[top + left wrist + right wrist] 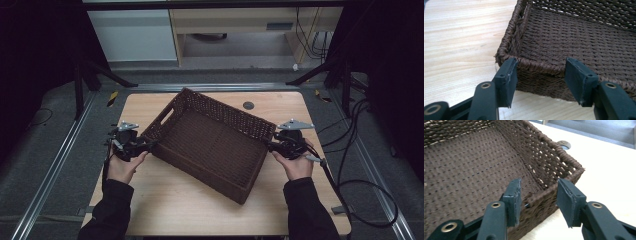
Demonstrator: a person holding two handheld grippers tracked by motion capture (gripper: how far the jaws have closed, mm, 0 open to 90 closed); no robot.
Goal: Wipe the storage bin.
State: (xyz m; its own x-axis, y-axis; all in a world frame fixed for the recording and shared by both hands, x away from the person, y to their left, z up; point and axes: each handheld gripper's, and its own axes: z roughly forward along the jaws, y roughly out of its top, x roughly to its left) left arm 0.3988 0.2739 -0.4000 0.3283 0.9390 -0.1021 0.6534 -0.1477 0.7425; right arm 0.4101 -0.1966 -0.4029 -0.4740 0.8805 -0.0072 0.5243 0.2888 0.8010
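Observation:
A dark brown woven basket (pixel 210 145) lies empty and askew on the light wooden table (pixel 175 200). My left gripper (pixel 150 145) is at its left corner. In the left gripper view the left gripper (pixel 541 80) stands open, the basket's rim (pixel 541 66) running across the gap just beyond the pads, untouched. My right gripper (pixel 270 145) is at the basket's right corner. In the right gripper view the right gripper (pixel 540 200) is open astride the wall (pixel 541 195), one jaw inside the basket and one outside, with a gap on each side.
A round cable hole (pixel 248 105) sits in the tabletop behind the basket. Black cables (pixel 360 150) trail over the floor at the right. Metal rails (pixel 60 165) frame the table, and pale cabinets (pixel 135 35) stand at the back.

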